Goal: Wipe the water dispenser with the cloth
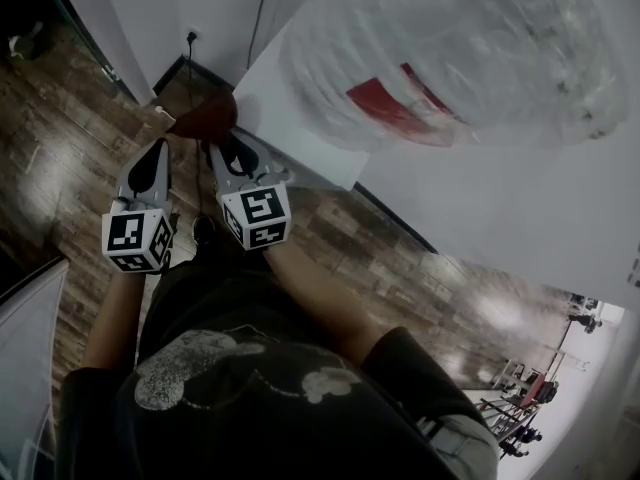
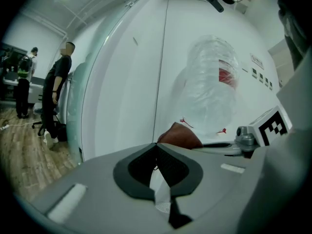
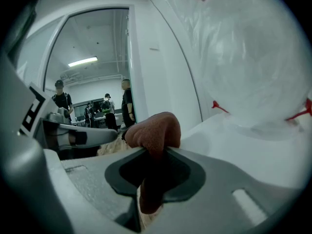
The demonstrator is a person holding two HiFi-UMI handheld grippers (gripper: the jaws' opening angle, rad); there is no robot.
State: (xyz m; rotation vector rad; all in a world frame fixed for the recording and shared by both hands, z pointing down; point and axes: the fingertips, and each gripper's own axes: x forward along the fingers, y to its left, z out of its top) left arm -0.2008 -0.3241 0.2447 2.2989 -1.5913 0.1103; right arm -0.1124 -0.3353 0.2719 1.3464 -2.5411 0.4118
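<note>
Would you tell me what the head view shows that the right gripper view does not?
Only the head view: the marker cube on the right gripper and the person's forearms. Only the right gripper view: its jaws shut on the brown cloth, and people standing beyond. Both: the cloth, the plastic-wrapped bottle and the white dispenser top.

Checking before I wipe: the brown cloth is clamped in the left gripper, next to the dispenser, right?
No. The cloth is clamped in the right gripper, as the right gripper view shows; the left gripper is shut on nothing. The cloth is next to the dispenser.
</note>
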